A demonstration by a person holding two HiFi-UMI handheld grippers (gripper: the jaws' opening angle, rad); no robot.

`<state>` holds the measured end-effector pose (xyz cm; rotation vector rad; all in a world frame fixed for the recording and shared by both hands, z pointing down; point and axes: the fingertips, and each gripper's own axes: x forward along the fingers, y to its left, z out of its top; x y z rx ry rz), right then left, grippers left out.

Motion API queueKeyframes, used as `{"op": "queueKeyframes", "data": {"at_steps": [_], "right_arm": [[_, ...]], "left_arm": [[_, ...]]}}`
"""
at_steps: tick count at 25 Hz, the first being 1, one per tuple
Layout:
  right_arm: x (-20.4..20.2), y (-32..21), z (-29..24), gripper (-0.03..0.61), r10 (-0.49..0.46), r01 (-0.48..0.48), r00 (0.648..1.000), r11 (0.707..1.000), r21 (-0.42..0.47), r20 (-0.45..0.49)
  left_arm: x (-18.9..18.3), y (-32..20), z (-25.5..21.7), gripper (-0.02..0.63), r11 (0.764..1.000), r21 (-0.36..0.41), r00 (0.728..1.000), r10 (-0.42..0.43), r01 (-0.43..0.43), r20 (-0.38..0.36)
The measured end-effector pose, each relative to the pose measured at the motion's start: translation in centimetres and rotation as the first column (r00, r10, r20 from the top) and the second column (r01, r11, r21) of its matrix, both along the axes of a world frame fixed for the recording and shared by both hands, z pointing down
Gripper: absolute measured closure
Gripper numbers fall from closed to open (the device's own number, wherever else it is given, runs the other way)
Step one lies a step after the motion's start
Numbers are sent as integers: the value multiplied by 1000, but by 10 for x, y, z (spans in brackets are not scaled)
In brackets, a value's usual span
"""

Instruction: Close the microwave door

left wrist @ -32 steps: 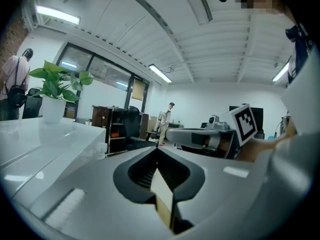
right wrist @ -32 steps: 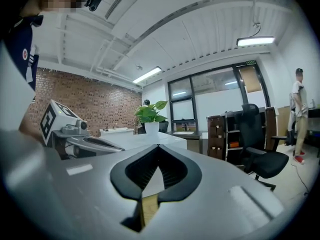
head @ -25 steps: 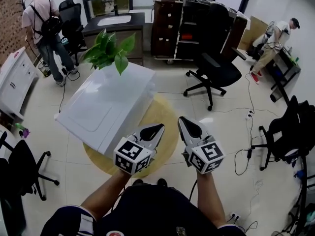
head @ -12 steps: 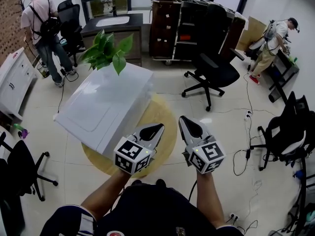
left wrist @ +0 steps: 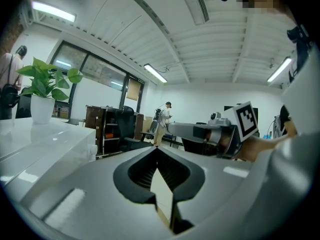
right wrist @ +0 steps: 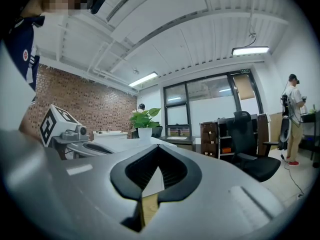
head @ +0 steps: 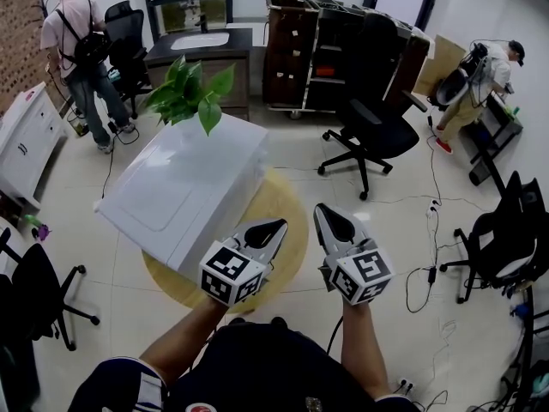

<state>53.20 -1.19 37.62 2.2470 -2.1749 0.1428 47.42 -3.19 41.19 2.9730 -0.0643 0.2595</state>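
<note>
Round table point(head: 287, 230): A yellow wood top. It carries the big white box, and only its near right side is bare.

Microwave point(head: 193, 187): The big white box. It fills the left and far part of the table, with one corner pointing at the person.

Door: I can't see it from here. Only the flat white top and one side wall show, so I can't tell how far open it is.

How it may handle: I think the door is stiff and smooth, a bit slippery, and light to swing on its hinge. The box looks heavy, but a hard shove could slide it or shake the plant.

Where to push: Best on the door's loose edge, far from the hinge, with a slow flat push. No pinching is needed.

Plant pot point(left wrist: 41, 109): A small white pot on the far corner of the microwave top. A leafy green plant point(head: 190, 88) grows in it.

Left gripper point(head: 273, 227): It is held over the near edge of the table, just beside the microwave's near corner and not touching it. Its jaws are pressed together at the tips with nothing between them.

Right gripper point(head: 326, 220): It is next to the left one, past the table's near right edge. Its jaws are together too and hold nothing.
</note>
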Motion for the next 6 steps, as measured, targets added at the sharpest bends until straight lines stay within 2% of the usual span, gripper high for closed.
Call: {"op": "queueKeyframes", "data": {"at_steps": [6], "right_arm": [[2,-3,0,578,-2,2,1000,1000,7,0]], "left_arm": [[1,-2,3,601,1000,0,1000,1,-1,7]]}}
